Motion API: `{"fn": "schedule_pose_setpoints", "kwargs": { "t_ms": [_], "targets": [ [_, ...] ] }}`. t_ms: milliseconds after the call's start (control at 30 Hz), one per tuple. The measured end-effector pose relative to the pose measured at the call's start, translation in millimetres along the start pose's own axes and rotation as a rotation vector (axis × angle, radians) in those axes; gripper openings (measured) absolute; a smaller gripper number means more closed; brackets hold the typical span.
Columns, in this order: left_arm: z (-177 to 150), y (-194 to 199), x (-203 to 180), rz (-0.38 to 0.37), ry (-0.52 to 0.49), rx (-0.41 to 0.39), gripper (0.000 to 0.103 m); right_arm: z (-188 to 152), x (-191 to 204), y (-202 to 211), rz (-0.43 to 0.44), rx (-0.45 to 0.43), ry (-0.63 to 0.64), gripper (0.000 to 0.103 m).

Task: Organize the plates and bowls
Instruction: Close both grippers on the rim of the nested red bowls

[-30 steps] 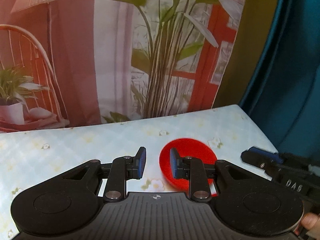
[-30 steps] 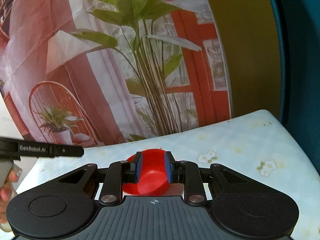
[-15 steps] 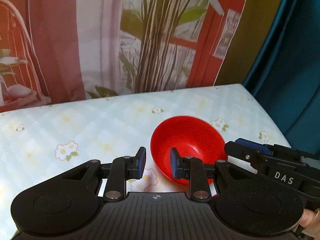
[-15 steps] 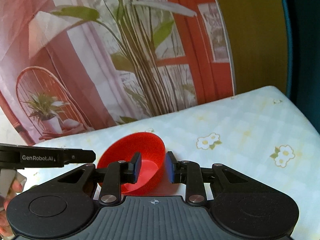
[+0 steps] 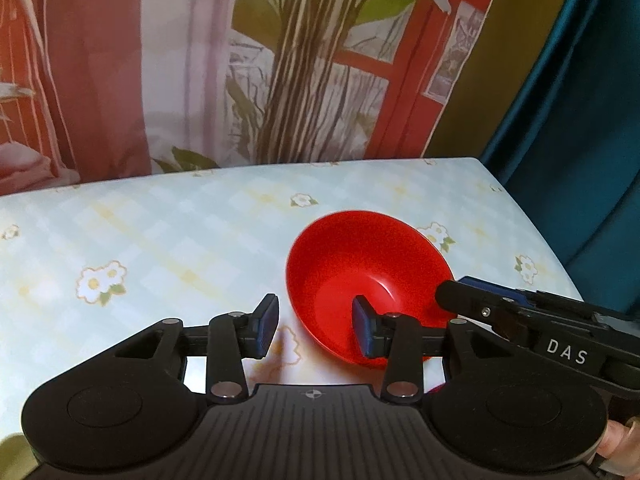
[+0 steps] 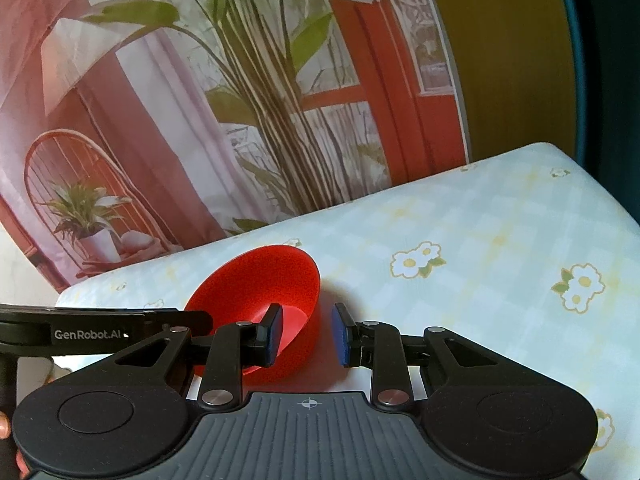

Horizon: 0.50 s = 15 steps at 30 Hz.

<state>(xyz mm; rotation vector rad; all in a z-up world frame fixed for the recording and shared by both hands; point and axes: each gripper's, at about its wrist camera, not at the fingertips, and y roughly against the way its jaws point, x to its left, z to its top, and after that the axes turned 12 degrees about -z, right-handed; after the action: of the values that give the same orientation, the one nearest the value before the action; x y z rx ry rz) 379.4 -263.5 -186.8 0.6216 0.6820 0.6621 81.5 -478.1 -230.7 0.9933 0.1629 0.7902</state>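
Both claws tilt downward. The left claw [image 5: 314,326] is opening, its right finger inside a rim. The right claw [image 6: 306,334] stands parted, unpressed; it enters the left view at four o'clock.

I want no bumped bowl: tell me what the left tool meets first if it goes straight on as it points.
Likely the red bowl: the left tool, opening, straddles its near rim, one finger inside. Depth is unclear.
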Motion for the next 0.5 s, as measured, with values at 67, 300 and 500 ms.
{"fn": "schedule_pose_setpoints", "kwargs": {
  "t_ms": [67, 300, 500],
  "targets": [
    [-1.5, -1.5, -1.5, -0.009, -0.004, 0.005, 0.039, -0.3, -0.8, -0.5, -0.001, 0.001, -0.001, 0.026],
    [-6.7, -2.0, -5.4, 0.005, -0.056, 0.015, 0.02, -1.5, 0.2, -4.5, 0.009, 0.018, -0.003, 0.026],
    [-7.5, 0.7, -7.1, -0.002, -0.073, 0.012, 0.02, -1.8, 2.8, -6.0, 0.003, 0.018, 0.012, 0.018]
  ]
}}
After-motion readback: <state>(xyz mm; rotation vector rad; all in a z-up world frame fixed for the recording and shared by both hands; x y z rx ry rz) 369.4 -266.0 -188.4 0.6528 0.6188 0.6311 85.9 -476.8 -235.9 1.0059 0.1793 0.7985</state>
